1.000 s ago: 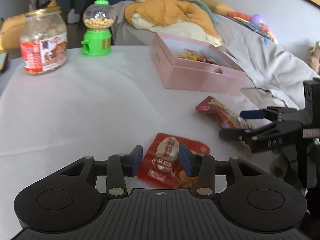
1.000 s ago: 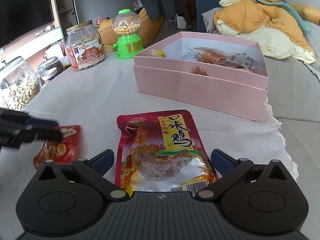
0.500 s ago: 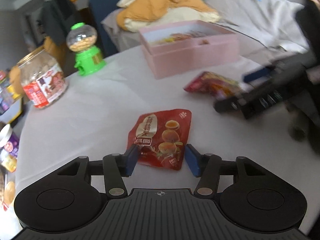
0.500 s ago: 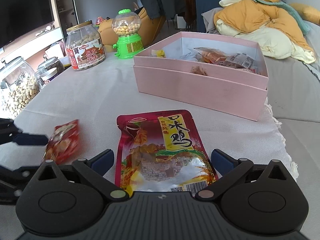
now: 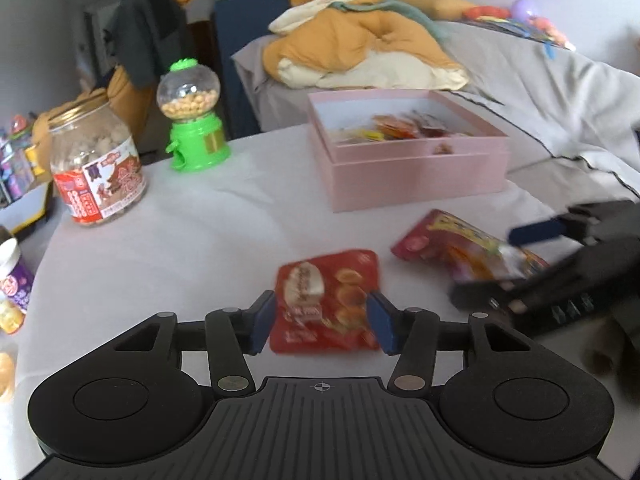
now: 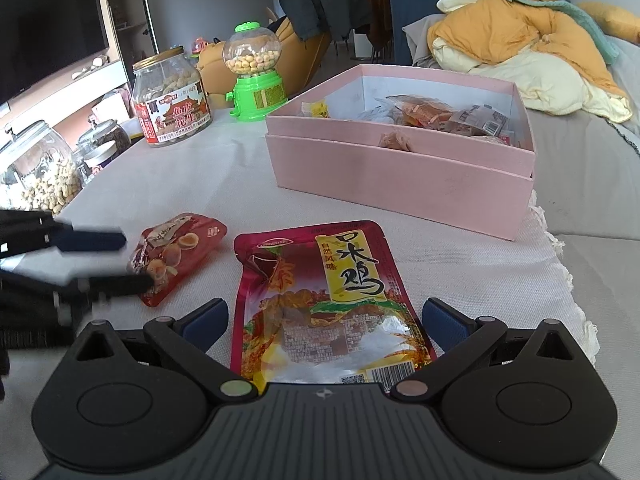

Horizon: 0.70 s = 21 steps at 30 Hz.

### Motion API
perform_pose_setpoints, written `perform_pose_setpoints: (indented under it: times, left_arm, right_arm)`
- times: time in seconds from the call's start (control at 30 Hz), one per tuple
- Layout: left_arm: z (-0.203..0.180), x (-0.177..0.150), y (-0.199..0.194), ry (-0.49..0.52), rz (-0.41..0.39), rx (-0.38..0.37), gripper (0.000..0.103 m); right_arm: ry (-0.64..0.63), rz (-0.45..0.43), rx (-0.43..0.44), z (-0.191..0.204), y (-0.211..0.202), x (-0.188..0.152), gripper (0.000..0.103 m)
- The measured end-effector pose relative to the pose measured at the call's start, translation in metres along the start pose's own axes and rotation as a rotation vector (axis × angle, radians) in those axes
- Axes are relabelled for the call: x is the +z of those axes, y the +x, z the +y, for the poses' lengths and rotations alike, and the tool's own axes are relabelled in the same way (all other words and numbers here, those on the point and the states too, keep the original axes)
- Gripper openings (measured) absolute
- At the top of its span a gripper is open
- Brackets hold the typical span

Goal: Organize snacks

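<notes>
A small red quail-egg packet (image 5: 326,300) lies between the jaws of my left gripper (image 5: 322,322). The jaws are closing, and the blue pads touch both of its side edges. From the right wrist view the same packet (image 6: 180,252) sits tilted at that gripper's fingertips (image 6: 120,240). A larger maroon chicken-snack packet (image 6: 320,292) lies flat on the white cloth between the wide-open jaws of my right gripper (image 6: 326,320). The pink box (image 6: 400,184) behind it holds several wrapped snacks.
A peanut jar (image 5: 96,176) and a green gumball dispenser (image 5: 194,120) stand at the back left. More glass jars (image 6: 36,176) sit off the left edge. The cloth's fringed edge (image 6: 560,264) runs close on the right, with bedding (image 6: 520,40) beyond.
My left gripper has swung right toward the large packet, and the red packet went with it and now sits squarely between the pads. Its jaws stand wider than a second ago. The right gripper kept still.
</notes>
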<state>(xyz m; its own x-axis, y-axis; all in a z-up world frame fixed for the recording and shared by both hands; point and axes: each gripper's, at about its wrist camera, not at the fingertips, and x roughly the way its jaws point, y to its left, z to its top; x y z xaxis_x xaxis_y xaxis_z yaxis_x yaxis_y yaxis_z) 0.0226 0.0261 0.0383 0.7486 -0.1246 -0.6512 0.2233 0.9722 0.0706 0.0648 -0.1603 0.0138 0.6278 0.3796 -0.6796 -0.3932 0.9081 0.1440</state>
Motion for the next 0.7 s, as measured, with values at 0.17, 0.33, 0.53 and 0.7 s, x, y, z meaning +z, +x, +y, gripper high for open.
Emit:
perform_pose_setpoints:
  times: [0.17,0.33,0.53,0.7]
  left_arm:
    - [-0.001,0.011,0.038,0.016,0.06,-0.025,0.075]
    - [0.003,0.01,0.046,-0.013,0.081,-0.031,0.081]
    - [0.011,0.004,0.04,-0.035,0.049,-0.045,0.072]
    - [0.022,-0.005,0.009,-0.103,0.007,0.047,0.027]
  right_arm:
    - [0.002,0.0,0.002,-0.001,0.0,0.0,0.103]
    - [0.001,0.0,0.002,-0.001,0.0,0.0,0.103]
    - [0.0,0.001,0.003,-0.001,0.0,0.0,0.103]
    - [-0.039,0.024,-0.011,0.002,0.003,0.002,0.103]
